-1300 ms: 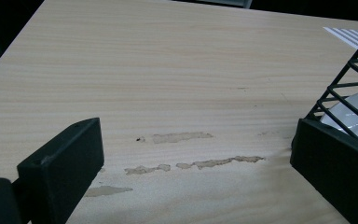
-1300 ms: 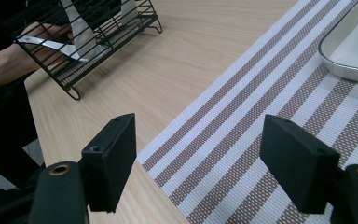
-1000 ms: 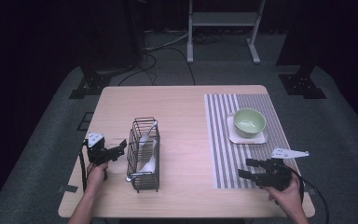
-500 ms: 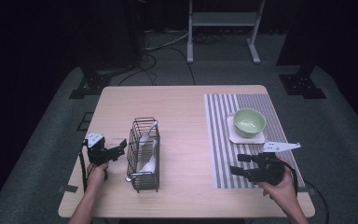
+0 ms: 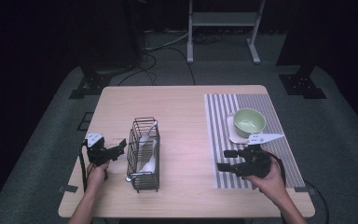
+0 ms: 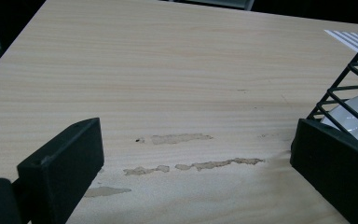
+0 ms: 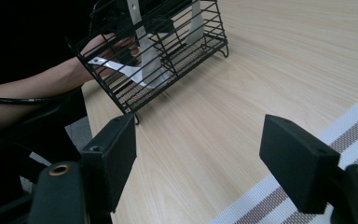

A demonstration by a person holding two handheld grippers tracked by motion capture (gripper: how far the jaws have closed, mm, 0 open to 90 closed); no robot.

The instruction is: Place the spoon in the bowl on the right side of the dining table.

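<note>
The right gripper [image 5: 228, 160], jaws spread and empty, is pointing toward the wire rack [image 5: 143, 154] at frame centre, probably needing to reach its plate [image 5: 148, 150] next.

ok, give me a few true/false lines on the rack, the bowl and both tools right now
1. The wire rack stands on the striped mat. False: it stands on bare table; the striped mat lies further right.
2. The green bowl sits on a white plate on the mat. True.
3. The right tool grips the bowl. False: its jaws are apart, holding nothing, pointing toward the rack.
4. The left tool is open beside the rack. True.
5. The rack is empty. False: white dishware stands inside.
</note>
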